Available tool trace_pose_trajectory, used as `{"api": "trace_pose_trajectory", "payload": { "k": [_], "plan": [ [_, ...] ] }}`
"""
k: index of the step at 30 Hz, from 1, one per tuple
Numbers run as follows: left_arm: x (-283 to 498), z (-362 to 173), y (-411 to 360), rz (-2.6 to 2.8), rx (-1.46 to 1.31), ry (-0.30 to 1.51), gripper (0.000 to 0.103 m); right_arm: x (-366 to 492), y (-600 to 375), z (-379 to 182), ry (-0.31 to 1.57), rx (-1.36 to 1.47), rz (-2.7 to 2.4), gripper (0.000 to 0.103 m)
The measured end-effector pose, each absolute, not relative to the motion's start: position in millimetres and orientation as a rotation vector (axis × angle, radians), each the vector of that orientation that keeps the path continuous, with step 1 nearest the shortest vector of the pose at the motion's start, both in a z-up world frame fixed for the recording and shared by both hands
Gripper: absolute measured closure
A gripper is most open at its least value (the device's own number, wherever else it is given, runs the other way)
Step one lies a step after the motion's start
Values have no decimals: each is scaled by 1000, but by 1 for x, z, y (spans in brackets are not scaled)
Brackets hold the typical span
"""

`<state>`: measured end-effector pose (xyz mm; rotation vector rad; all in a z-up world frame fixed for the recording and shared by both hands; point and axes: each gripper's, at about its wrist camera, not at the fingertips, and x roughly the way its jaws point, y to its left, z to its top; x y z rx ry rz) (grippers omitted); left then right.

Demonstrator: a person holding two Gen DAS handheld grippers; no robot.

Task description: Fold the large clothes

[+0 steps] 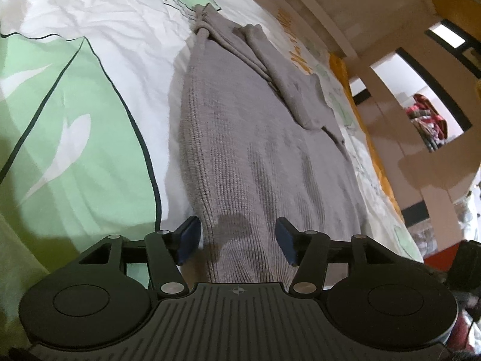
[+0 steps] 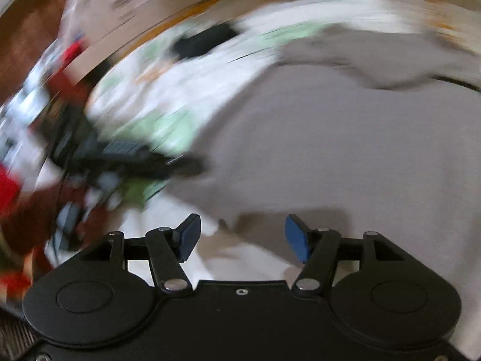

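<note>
Your left gripper (image 1: 237,237) sits at the bottom middle of its view with the jaws apart, pads clear of the knit, nothing pinched. The grey sweater (image 1: 255,150) runs from bottom centre up toward the top middle, lying flat on the green-and-white bedsheet (image 1: 75,120), one sleeve folded across its upper right. Your right gripper (image 2: 242,237) is spread too, holding nothing; its view is badly smeared, grey sweater filling the right half.

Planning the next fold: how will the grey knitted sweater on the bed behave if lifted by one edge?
The grey knitted sweater will likely droop; its sleeve already lies in soft folds. The chunky ribbed knit suggests some weight, and probably good grip for the pads.
</note>
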<state>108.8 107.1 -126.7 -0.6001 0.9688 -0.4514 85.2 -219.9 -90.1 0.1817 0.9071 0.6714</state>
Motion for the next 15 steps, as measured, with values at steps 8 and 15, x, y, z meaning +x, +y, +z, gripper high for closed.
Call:
{"api": "trace_pose_trajectory", "payload": {
  "k": [8, 15],
  "plan": [
    [113, -125, 99, -477, -551, 991, 49, 87, -322, -91, 1024, 261, 143, 14],
    [116, -128, 99, -502, -558, 1023, 61, 107, -325, -122, 1183, 424, 178, 12]
  ]
}}
